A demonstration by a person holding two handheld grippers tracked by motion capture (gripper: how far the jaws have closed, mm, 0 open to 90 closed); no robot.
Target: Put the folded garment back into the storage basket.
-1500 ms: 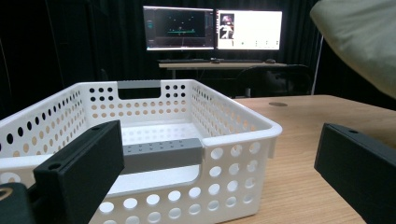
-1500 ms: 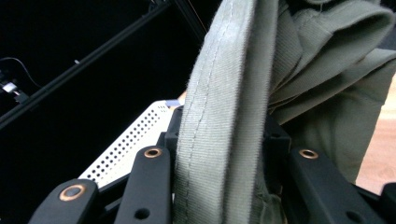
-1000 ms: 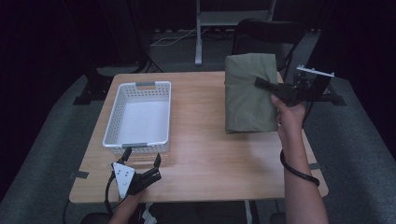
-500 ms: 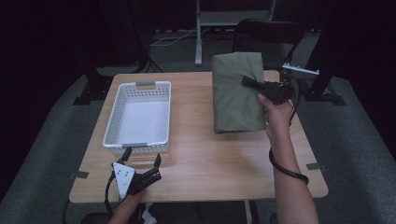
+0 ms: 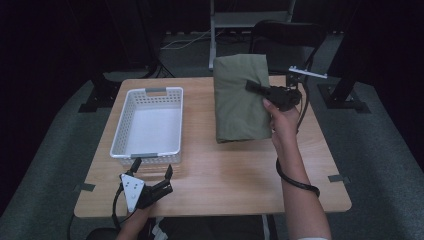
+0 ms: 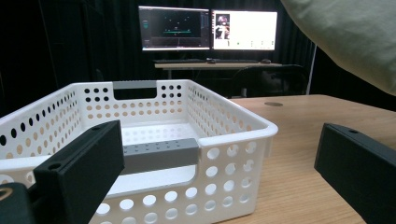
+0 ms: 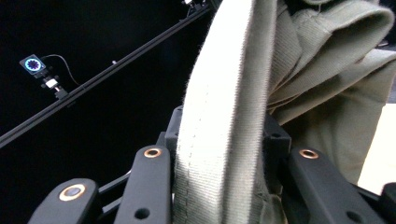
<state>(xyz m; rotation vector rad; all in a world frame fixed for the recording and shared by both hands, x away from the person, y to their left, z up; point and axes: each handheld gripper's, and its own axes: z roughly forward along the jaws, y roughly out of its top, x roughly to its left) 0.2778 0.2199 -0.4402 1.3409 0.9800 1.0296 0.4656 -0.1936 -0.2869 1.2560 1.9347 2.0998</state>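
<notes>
Folded olive garment [image 5: 240,100] hangs clamped in your right claw [image 5: 255,87]; carry it left over the white basket [image 5: 125,120] beyond your idle, open left claw [image 5: 152,175], then release.

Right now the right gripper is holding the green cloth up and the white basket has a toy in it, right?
Not quite. The white basket is empty, as the high view shows. The right gripper does hold the green cloth up.

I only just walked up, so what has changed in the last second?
The right gripper, shut on the folded green cloth, has carried it leftward toward the white basket. The left gripper stayed open near the table's front edge; the basket has not moved.
</notes>
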